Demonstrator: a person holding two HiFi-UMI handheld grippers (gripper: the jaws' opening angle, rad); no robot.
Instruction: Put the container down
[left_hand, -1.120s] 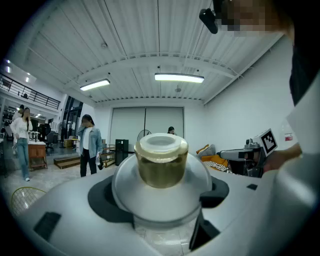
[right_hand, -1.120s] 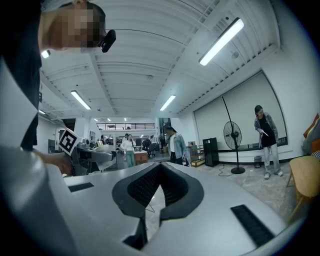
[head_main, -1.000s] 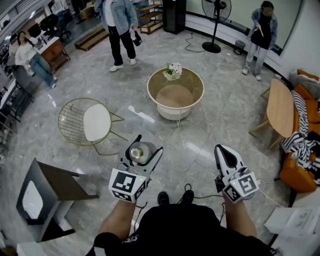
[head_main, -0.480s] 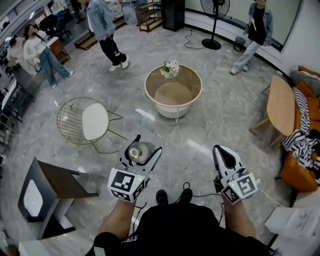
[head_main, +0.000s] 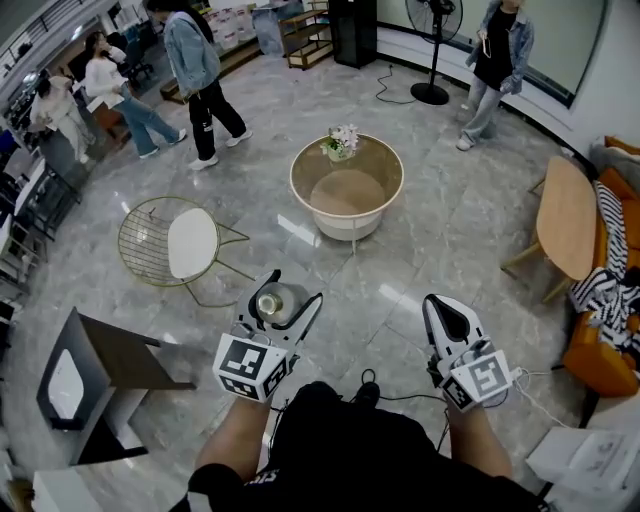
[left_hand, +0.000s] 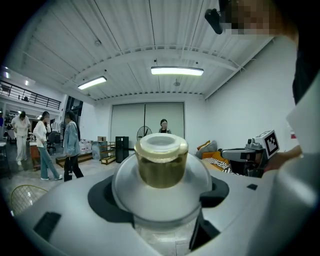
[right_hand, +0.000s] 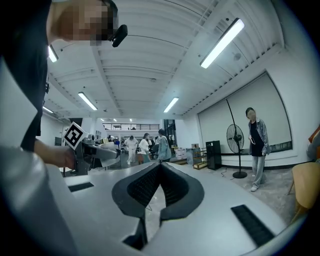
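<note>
In the head view my left gripper (head_main: 294, 290) is shut on a clear, rounded container (head_main: 279, 303) with a yellowish cap, held upright above the marble floor, level with my waist. The left gripper view shows the container's cap (left_hand: 161, 159) and domed shoulder filling the space between the jaws of that gripper (left_hand: 161, 210). My right gripper (head_main: 441, 303) is held at the same height to the right; in its own view this gripper (right_hand: 159, 169) has its jaws shut with nothing in them.
A round cream table (head_main: 374, 216) with a small flower pot (head_main: 342, 142) stands ahead. A wire chair (head_main: 178, 241) is at left, a grey side table (head_main: 110, 368) nearer left. A wooden table (head_main: 567, 214) and an orange sofa (head_main: 606, 350) are at right. People walk at the back.
Both grippers have stayed almost where they were, the left still holding the container. The people at the back have walked on, and the view has shifted slightly.
</note>
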